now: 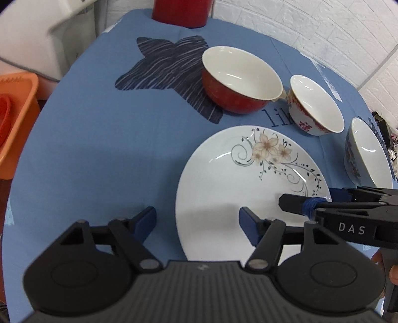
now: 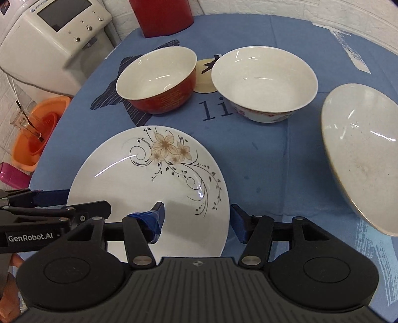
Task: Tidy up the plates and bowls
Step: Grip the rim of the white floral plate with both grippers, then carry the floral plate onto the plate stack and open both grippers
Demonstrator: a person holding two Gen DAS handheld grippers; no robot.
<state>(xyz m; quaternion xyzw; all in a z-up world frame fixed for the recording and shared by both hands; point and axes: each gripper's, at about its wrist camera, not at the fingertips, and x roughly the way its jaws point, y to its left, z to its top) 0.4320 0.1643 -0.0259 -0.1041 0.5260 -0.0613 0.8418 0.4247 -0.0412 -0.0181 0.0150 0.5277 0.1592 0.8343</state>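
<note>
A white plate with a flower pattern lies on the blue tablecloth near the front edge. My left gripper is open, its jaws straddling the plate's left rim. My right gripper is open, its jaws straddling the plate's right rim. Each gripper shows in the other's view: right, left. Behind the plate stand a red bowl, a white bowl with red pattern and a third bowl at the right.
A red cylinder stands at the table's far edge. An orange basin sits off the table's left side. A white appliance stands at the far left. A small cream disc lies between the bowls.
</note>
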